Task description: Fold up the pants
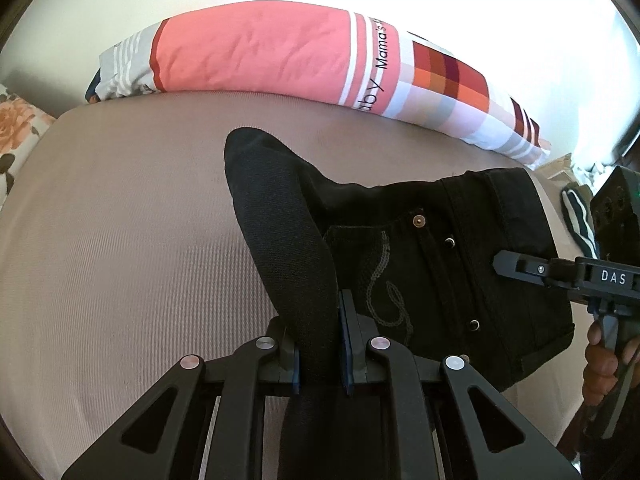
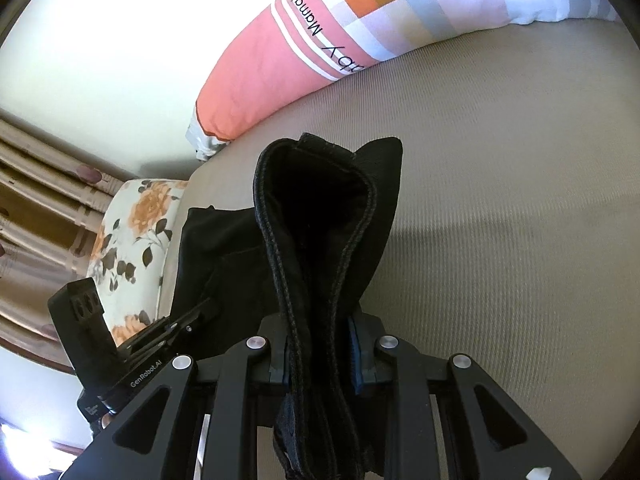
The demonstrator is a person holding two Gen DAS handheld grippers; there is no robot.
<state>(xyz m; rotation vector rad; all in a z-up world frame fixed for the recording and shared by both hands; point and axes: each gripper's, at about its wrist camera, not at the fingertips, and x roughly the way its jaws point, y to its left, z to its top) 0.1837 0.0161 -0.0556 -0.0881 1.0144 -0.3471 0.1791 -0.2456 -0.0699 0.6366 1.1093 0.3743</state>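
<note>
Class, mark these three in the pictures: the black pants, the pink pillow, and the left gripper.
pants (image 1: 460,264), left wrist view, front panel beside the button fly.
pillow (image 1: 256,52), left wrist view, plain pink middle section.
left gripper (image 1: 318,344), left wrist view, cloth clamped between its fingertips.

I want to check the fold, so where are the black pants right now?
The black pants lie on the beige bed below the pink pillow, pinched by the left claw and by the right claw.
</note>
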